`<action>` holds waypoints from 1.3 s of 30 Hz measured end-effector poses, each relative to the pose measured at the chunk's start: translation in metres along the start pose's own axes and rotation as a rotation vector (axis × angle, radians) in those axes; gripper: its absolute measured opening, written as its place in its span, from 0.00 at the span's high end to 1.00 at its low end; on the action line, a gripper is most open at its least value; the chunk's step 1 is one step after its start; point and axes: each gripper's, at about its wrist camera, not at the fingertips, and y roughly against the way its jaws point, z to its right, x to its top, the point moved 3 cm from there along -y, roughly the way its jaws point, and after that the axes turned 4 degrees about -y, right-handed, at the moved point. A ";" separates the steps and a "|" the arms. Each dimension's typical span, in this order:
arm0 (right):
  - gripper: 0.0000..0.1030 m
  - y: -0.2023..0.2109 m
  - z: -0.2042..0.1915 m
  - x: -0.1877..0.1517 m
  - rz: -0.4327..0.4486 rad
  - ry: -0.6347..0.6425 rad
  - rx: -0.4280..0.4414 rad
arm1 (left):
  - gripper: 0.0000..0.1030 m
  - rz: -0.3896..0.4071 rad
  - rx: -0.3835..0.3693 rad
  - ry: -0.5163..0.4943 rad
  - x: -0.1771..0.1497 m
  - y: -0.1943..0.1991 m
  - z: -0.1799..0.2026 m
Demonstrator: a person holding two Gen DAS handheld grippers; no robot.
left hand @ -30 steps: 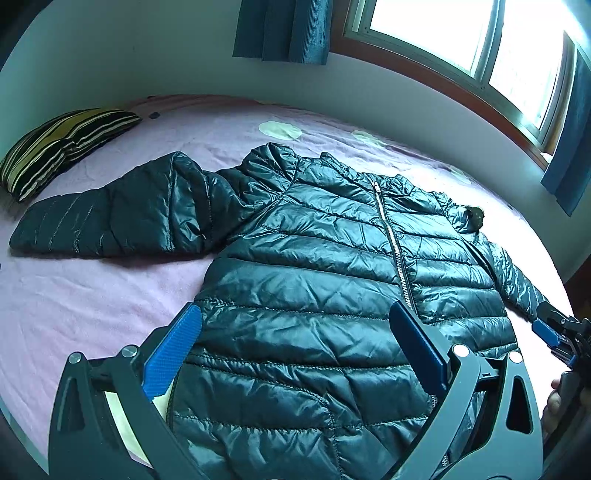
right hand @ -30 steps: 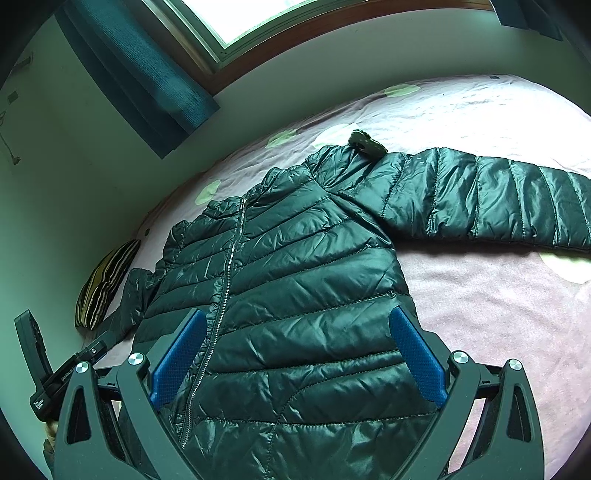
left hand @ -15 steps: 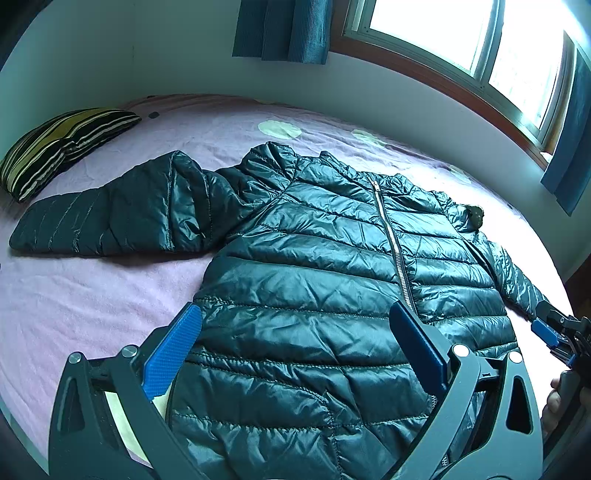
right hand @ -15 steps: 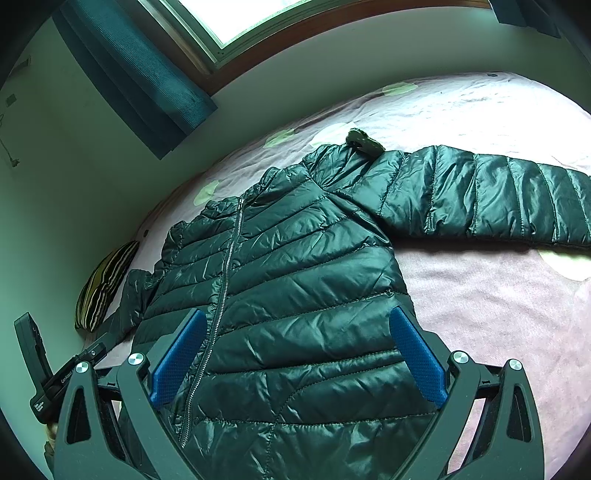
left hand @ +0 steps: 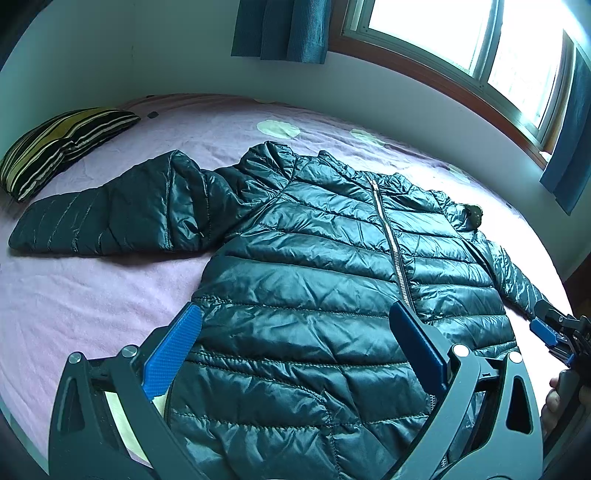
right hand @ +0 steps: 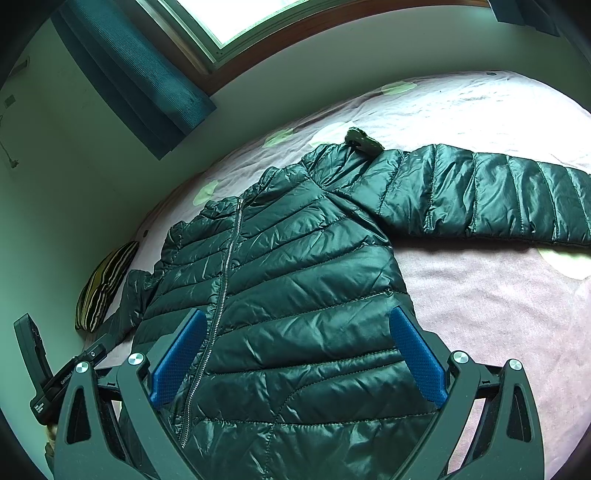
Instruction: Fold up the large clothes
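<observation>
Nothing of note has shifted since the earlier frames: both grippers keep the same hover and the garment lies as before.

Item: puffer jacket (left hand: 325, 280), dark teal-green, glossy quilted shell with horizontal stitched channels, creased and catching window light. It lies front-up and spread flat on the bed (left hand: 92, 295), which has a pink-lilac sheet with pale green spots. Zipper (left hand: 391, 251) closed, running up the centre to the collar. One sleeve (left hand: 110, 218) reaches out ahead and to the left of the left gripper; the other sleeve (right hand: 491, 195) stretches ahead and to the right of the right gripper. A small dark fuzzy trim piece (right hand: 364, 142) sits at the shoulder near the collar.

Left gripper (left hand: 295, 343): released, blue pads spread wide, poised over the hem area, the left pad above the jacket's side edge, the right pad near the zipper.

Right gripper (right hand: 295, 354): released, pads wide apart, straddling the lower front panel beside the zipper, holding nothing.

Also present: striped pillow (left hand: 62, 144) far ahead-left of the left gripper; teal curtains (left hand: 280, 29); window (left hand: 461, 40) beyond the bed.
</observation>
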 end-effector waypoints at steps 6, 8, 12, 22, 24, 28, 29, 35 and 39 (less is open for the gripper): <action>0.05 0.000 0.000 0.000 0.001 -0.004 0.001 | 0.02 0.001 0.000 0.000 0.000 0.000 0.000; 0.04 0.000 0.000 0.000 0.001 -0.003 0.001 | 0.02 0.001 0.001 0.000 0.000 0.000 0.000; 0.04 0.000 0.000 0.001 -0.001 -0.004 0.001 | 0.02 0.000 0.000 0.000 0.000 0.000 0.000; 0.05 0.026 0.047 0.025 0.116 -0.149 -0.069 | 0.02 0.005 0.022 0.025 -0.004 -0.003 -0.005; 0.05 0.036 0.074 0.034 0.149 -0.235 -0.073 | 0.02 -0.011 0.026 0.039 -0.006 -0.007 -0.010; 0.16 0.061 0.132 0.047 0.227 -0.361 -0.141 | 0.02 -0.023 0.025 0.053 -0.006 -0.012 -0.018; 0.35 0.065 0.145 0.049 0.234 -0.390 -0.151 | 0.02 -0.022 0.025 0.051 -0.005 -0.012 -0.019; 0.44 0.081 0.220 0.043 0.246 -0.634 -0.111 | 0.02 -0.028 0.023 0.052 -0.006 -0.016 -0.024; 0.41 0.088 0.252 0.037 0.272 -0.738 -0.116 | 0.02 -0.039 0.023 0.057 -0.007 -0.021 -0.027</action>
